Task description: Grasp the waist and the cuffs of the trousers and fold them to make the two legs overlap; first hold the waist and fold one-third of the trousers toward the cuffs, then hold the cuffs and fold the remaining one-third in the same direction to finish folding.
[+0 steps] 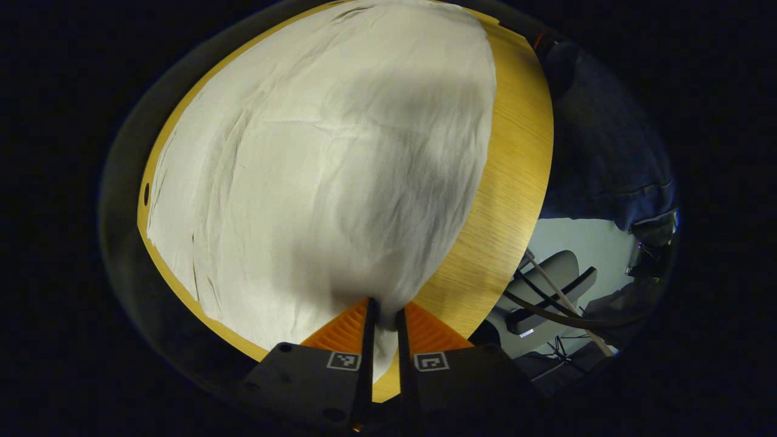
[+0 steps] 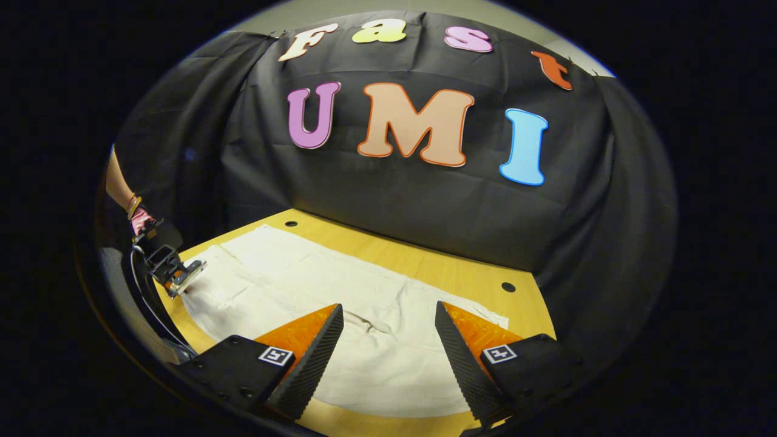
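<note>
In the left gripper view, the left gripper point(image 1: 383, 325) has its two fingers drawn nearly together with a fold of pale cloth pinched between them: it holds an edge of the trousers point(image 1: 322, 170), close to the near edge of the wooden table point(image 1: 516, 170). The right gripper point(image 2: 388, 340) stands wide, nothing between its fingers, hovering just above the other end of the trousers point(image 2: 340, 297), which lie flat and lengthwise across the table point(image 2: 425, 261). Farther off in the right gripper view, at the garment's far end, the left gripper point(image 2: 182, 276) sits low on the cloth with a hand point(image 2: 141, 218) behind it. Beyond the table hangs the black cloth wall point(image 2: 425, 200). Which end is waist and which is cuffs I cannot tell from these pictures. By my reading the grasp is half made: one end is secured, the other is not yet taken. To do it well, the right gripper should come down on the near hem, close over all layers at the edge, and only then should both ends rise together, kept level and taut so the cloth carries over without dragging or bunching.
</note>
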A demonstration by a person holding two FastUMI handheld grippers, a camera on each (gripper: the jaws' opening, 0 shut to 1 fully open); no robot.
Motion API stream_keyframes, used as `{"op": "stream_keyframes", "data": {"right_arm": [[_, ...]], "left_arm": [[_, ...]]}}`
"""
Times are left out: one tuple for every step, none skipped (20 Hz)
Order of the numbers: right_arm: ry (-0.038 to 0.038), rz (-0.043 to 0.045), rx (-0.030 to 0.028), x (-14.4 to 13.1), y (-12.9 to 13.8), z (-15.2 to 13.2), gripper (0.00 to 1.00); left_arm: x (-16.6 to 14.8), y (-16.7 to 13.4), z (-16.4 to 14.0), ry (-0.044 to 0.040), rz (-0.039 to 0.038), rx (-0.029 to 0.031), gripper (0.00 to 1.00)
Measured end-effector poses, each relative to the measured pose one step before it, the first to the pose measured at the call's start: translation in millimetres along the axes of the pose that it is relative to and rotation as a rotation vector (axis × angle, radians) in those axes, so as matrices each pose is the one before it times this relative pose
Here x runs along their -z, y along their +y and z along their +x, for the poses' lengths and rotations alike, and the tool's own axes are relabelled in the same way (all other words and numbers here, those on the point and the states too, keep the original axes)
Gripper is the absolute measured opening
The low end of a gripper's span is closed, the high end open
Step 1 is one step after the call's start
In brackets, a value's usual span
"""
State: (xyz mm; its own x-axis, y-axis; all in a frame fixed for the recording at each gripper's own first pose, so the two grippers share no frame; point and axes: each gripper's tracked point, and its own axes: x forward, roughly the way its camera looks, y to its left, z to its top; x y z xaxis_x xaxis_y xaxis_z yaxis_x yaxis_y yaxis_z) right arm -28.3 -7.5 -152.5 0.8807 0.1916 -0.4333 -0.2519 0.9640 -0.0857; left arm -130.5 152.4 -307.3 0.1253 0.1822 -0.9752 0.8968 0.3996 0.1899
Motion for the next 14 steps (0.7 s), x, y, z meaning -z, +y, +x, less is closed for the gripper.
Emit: {"op": "stream_keyframes", "data": {"right_arm": [[0.02246,-0.01854,-0.02628,7.69,0.30,2.37,0.98],[0.02608,-0.02064,-0.03105,9.26,1.32,2.71,0.98],[0.02141,-0.02311,-0.03810,8.13,1.08,2.76,0.98],[0.02303,-0.02841,-0.02970,10.13,0.68,1.21,0.98],[0.02723,-0.03550,-0.02950,9.15,-1.96,0.05,0.98],[0.03023,-0.04034,-0.02534,13.00,-1.98,0.99,0.98],[0.03012,-0.03905,-0.02656,12.17,-1.08,0.96,0.98],[0.04048,-0.02925,-0.03071,14.27,-1.33,1.80,0.99],[0.06747,-0.04503,-0.03867,25.28,0.02,1.91,0.99],[0.04702,-0.03807,-0.02241,18.18,0.33,-0.38,0.98],[0.04193,-0.03683,-0.02449,17.07,1.91,3.20,0.98],[0.04681,-0.03335,-0.02755,14.95,2.77,3.66,0.98],[0.07397,-0.04515,-0.06225,22.55,6.51,8.70,0.99],[0.04302,-0.03243,-0.03681,11.72,6.58,11.44,0.99]], "left_arm": [[0.98,0.50,0.01,0.00514,-0.00656,-0.00018,0.06],[-0.84,-0.40,-0.07,0.00296,-0.01169,0.00446,0.03],[0.65,-0.12,-0.15,0.00666,-0.01244,0.00267,0.02],[-0.24,-0.19,-0.57,0.00531,-0.00559,0.00048,0.02],[-0.54,0.83,0.32,0.00160,-0.00052,-0.00102,0.02],[0.41,0.20,1.11,-0.00060,-0.00187,-0.00178,0.02],[0.32,0.84,2.13,-0.00293,-0.00491,-0.00120,0.02],[-0.36,0.27,0.94,-0.00134,-0.00804,-0.00041,0.02],[-0.79,0.61,0.27,-0.00179,-0.01081,-0.00008,0.02],[0.05,0.09,-0.18,0.00264,-0.00650,-0.00091,0.02],[-0.34,0.06,-0.10,0.00284,-0.00163,-0.00060,0.02],[-0.97,0.21,0.11,0.00777,0.00323,-0.00136,0.02],[0.39,0.28,-0.02,0.01449,0.00123,-0.00083,0.02],[-0.33,0.68,0.30,0.00735,0.00169,0.00152,0.02]]}}
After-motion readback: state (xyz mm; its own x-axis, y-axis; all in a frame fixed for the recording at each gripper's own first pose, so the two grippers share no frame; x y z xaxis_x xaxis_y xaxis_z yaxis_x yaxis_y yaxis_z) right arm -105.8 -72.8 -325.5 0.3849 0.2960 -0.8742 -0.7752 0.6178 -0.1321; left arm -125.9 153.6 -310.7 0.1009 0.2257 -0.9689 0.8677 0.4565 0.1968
